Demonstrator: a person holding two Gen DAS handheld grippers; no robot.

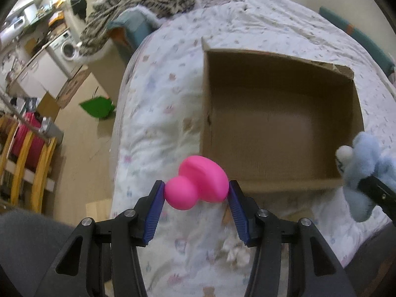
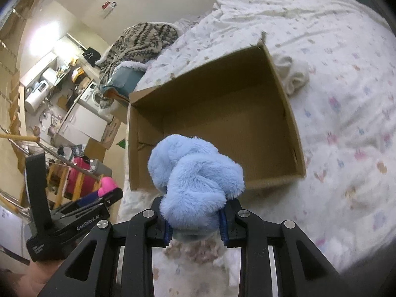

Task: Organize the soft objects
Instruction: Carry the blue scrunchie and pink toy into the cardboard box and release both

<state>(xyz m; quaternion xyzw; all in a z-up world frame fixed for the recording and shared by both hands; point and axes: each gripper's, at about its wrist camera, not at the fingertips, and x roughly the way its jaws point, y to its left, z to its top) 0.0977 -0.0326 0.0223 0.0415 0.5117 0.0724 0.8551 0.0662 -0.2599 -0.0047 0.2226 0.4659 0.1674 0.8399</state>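
An open, empty cardboard box (image 1: 279, 183) stands on the bed; it also shows in the right wrist view (image 2: 279, 79). My left gripper (image 1: 196, 194) is shut on a pink squishy toy (image 1: 198, 182) and holds it just before the box's near left corner. The toy also shows in the right wrist view (image 2: 107, 185). My right gripper (image 2: 195, 216) is shut on a light blue plush toy (image 2: 195, 178) and holds it above the box's near edge. The plush also shows at the right of the left wrist view (image 1: 363, 170).
The bed has a white patterned quilt (image 1: 160, 113). A cream rolled cloth (image 2: 293, 74) lies beside the box's far right side. A striped knit blanket (image 1: 138, 7) lies at the bed's far end. The floor with furniture and a green item (image 1: 97, 106) is to the left.
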